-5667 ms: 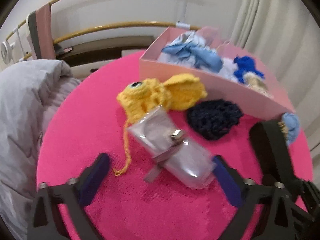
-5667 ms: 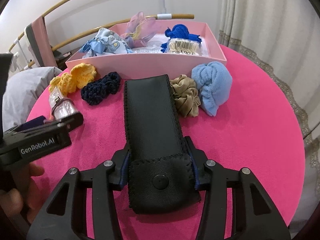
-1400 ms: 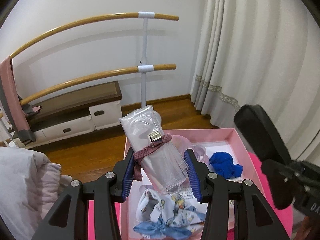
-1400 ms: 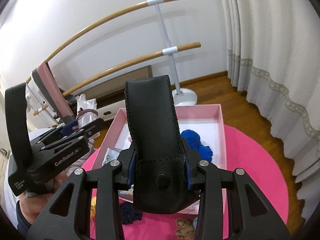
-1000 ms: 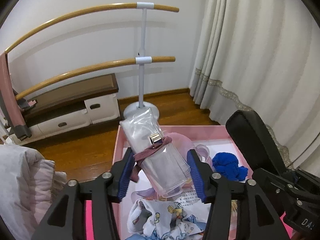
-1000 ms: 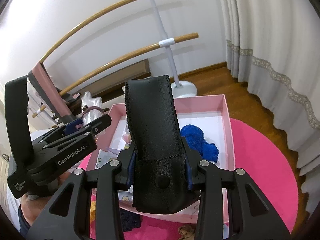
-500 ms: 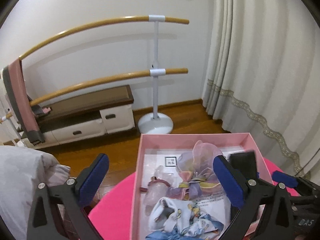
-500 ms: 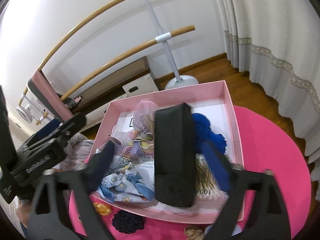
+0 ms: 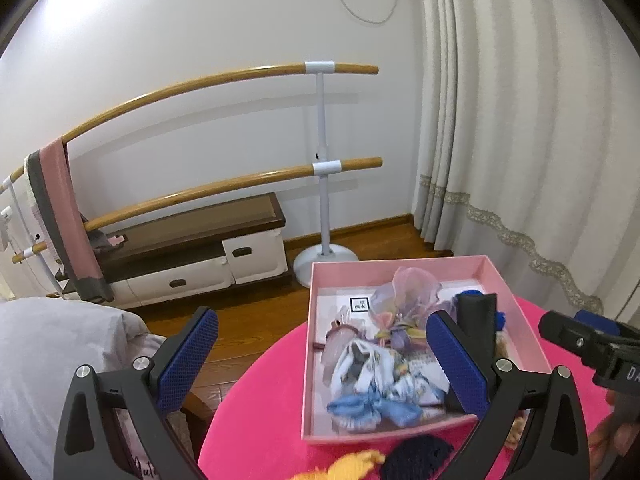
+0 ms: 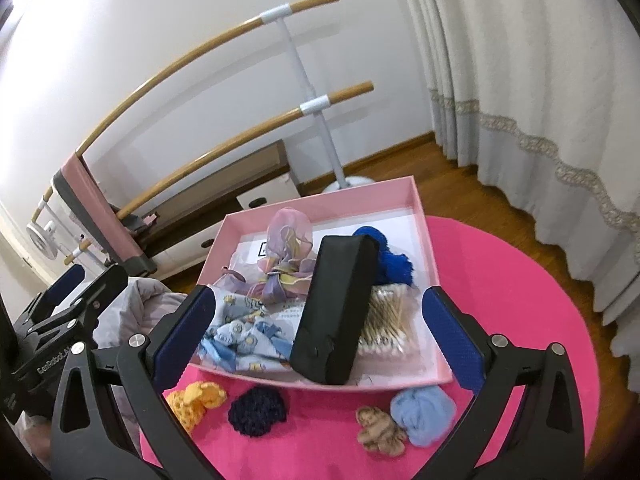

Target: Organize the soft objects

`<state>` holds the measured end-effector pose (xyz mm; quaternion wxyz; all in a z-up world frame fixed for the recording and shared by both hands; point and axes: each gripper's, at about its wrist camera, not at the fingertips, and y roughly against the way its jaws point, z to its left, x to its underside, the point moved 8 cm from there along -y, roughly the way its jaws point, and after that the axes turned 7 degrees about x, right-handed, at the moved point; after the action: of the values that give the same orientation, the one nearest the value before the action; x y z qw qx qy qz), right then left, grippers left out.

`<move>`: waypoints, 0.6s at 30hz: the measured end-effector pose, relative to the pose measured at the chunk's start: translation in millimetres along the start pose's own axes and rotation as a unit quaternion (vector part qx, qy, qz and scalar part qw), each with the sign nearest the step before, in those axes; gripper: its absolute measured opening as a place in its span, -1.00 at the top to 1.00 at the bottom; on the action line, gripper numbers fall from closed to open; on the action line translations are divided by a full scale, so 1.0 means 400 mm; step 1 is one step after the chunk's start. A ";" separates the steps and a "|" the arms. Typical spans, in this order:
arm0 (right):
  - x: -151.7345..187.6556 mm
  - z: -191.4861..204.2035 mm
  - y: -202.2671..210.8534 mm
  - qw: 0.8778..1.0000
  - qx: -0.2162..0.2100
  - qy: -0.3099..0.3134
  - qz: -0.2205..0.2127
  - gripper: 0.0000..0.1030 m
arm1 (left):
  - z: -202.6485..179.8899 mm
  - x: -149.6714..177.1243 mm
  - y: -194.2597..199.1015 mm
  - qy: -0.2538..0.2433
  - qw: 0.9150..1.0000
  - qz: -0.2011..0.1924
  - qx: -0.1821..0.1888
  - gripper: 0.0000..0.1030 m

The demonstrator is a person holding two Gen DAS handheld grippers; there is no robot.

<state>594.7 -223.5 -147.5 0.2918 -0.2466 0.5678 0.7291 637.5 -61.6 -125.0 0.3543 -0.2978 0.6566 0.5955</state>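
- Pink cardboard box (image 10: 424, 216), one of it, sits at the 12 o'clock side of the round pink desk (image 10: 520, 304), with its contents heaped inside.
- At the box's 9 o'clock side lies one clear pouch with a maroon strap (image 9: 338, 338), and just at 6 o'clock from it one blue-and-white printed cloth bundle (image 10: 240, 332).
- One lilac sheer scrunchie (image 10: 286, 254) lies toward the 12 o'clock wall.
- One black leather case (image 10: 334, 312) lies tilted across the middle, its snap end propped on the near wall, resting on one pack of cotton swabs (image 10: 386, 318).
- One royal-blue knit piece (image 10: 390, 262) lies at 3 o'clock of the case, partly hidden by it.
- Four soft things lie on the desk outside the near wall: one yellow crochet piece (image 10: 196, 402), one navy crochet piece (image 10: 258, 410), one tan scrunchie (image 10: 380, 436), one light-blue cloth ball (image 10: 424, 414).
- Left claw (image 9: 320, 364) is spread wide and grips nothing; its right finger hides part of the case in the left wrist view.
- Right claw (image 10: 320, 340) is likewise released, fingers either side of the box's near wall, above it.
- Beyond the desk stand two wooden rails (image 9: 224, 80) on a white stand, one low cabinet (image 9: 192, 252), and a curtain (image 9: 520, 120).
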 end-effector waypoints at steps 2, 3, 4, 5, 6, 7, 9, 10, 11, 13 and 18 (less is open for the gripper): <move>0.006 0.000 0.030 1.000 0.005 0.006 -0.009 -1.00 | 0.000 0.019 0.049 -0.001 1.000 -0.002 0.002 -1.00; 0.011 0.001 0.055 1.000 0.007 0.008 -0.017 -1.00 | 0.005 0.026 0.074 0.000 1.000 -0.005 0.001 -1.00; 0.014 0.001 0.068 1.000 0.008 0.008 -0.022 -1.00 | 0.003 0.033 0.094 -0.001 1.000 -0.007 0.001 -1.00; 0.020 0.002 0.094 0.999 0.010 0.010 -0.030 -1.00 | 0.004 0.039 0.119 -0.001 1.000 -0.009 0.002 -1.00; 0.023 -0.001 0.110 0.999 0.010 0.012 -0.035 -1.00 | 0.003 0.046 0.144 -0.001 1.000 -0.011 0.003 -1.00; 0.027 0.000 0.125 0.999 0.011 0.015 -0.040 -1.00 | -0.001 0.056 0.170 -0.002 1.000 -0.014 0.005 -1.00; 0.045 0.001 0.169 0.998 0.014 0.019 -0.052 -1.00 | -0.007 0.074 0.224 -0.005 1.000 -0.019 0.006 -1.00; 0.051 0.000 0.183 0.998 0.015 0.020 -0.056 -1.00 | -0.011 0.084 0.256 -0.007 1.000 -0.022 0.007 -1.00; 0.061 0.001 0.208 0.998 0.017 0.022 -0.064 -1.00 | -0.016 0.092 0.276 -0.009 1.000 -0.024 0.008 -1.00; 0.075 0.002 0.242 0.997 0.019 0.023 -0.075 -1.00 | -0.021 0.105 0.319 -0.011 1.000 -0.028 0.010 -1.00; 0.126 -0.004 0.332 0.994 0.030 0.030 -0.098 -1.00 | -0.034 0.146 0.411 -0.012 0.999 -0.032 0.011 -1.00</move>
<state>465.3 -242.3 -91.9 0.3524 -0.3140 0.5707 0.6720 469.0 -54.6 -78.6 0.3848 -0.3078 0.6485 0.5802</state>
